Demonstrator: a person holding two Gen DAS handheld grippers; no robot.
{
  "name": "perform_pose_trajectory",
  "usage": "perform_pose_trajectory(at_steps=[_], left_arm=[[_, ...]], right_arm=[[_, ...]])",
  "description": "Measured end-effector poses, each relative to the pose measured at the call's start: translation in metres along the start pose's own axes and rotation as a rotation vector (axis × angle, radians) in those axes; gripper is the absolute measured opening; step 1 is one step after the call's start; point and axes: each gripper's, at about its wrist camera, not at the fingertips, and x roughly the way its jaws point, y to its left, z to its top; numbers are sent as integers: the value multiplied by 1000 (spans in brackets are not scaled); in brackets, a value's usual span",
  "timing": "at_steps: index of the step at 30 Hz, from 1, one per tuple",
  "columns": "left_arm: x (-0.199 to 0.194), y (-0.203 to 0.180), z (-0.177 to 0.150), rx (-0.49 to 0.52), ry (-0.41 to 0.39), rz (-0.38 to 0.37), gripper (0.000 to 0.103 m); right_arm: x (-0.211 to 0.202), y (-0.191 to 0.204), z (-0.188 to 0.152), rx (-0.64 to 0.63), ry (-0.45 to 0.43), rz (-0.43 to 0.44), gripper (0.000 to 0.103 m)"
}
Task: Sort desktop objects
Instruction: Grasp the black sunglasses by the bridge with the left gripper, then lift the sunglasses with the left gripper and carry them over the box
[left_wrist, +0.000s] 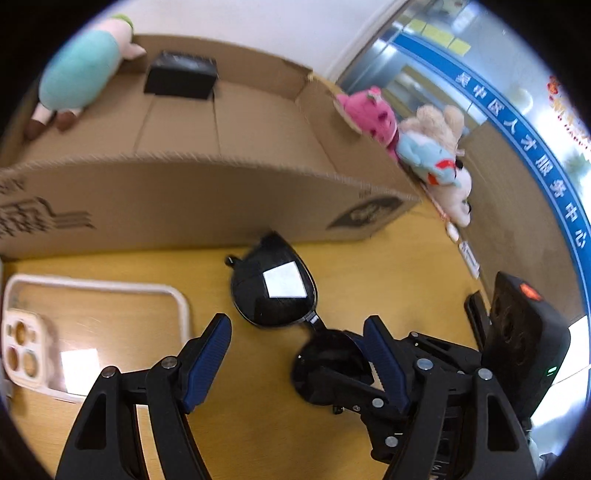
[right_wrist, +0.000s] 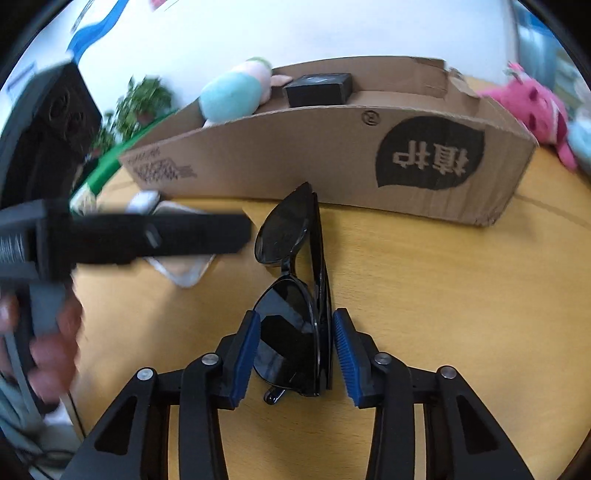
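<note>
The right gripper (right_wrist: 297, 360) is sitting low over the yellow table (right_wrist: 443, 295) with its blue-padded fingers (right_wrist: 242, 363) spread on either side of the near lens of a pair of folded black sunglasses (right_wrist: 295, 295); the left pad is lying against or just beside the lens rim, while the right pad is standing just off the folded arms, so the jaws are bracketing the sunglasses without clamping them. The sunglasses are lying on the table, their far lens pointing toward the front wall of an open cardboard box (right_wrist: 332, 158). In the left wrist view, the left gripper (left_wrist: 299, 343) is hanging above the table with its fingers (left_wrist: 207, 365) spread wide and holding nothing; the sunglasses (left_wrist: 275, 284) are lying just ahead of its fingertips, with the right gripper (left_wrist: 424, 387) reaching in from the right over the nearer lens. A clear phone case (left_wrist: 92, 325) is lying on the table to the left. Inside the cardboard box (left_wrist: 203, 206), a small black box (left_wrist: 181, 75) and a teal stuffed toy (left_wrist: 79, 74) are resting, and a pink stuffed toy (left_wrist: 371, 112) is sitting outside by its right end.
</note>
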Motion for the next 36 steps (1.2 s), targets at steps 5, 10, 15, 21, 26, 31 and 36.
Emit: perform_pose_trajectory(at_steps=[5, 10, 15, 21, 26, 31, 36], left_arm=[[17, -8, -6, -27, 49, 3, 48], [27, -9, -10, -54, 77, -37, 39], [24, -7, -12, -71, 61, -41, 37], [4, -12, -10, -65, 13, -35, 37], [-28, -27, -1, -17, -69, -22, 37], [-60, -44, 23, 52, -157, -11, 37], [-90, -66, 65, 141, -241, -1, 36]], right_arm=[[0, -2, -1, 54, -19, 34, 35], [3, -2, 1, 62, -18, 61, 33], [2, 2, -2, 58, -25, 65, 33], [-8, 13, 1, 33, -66, 67, 33], [-29, 27, 12, -6, -136, 63, 33], [-57, 41, 34, -62, -226, 55, 33], [-81, 48, 77, -113, -334, 28, 33]])
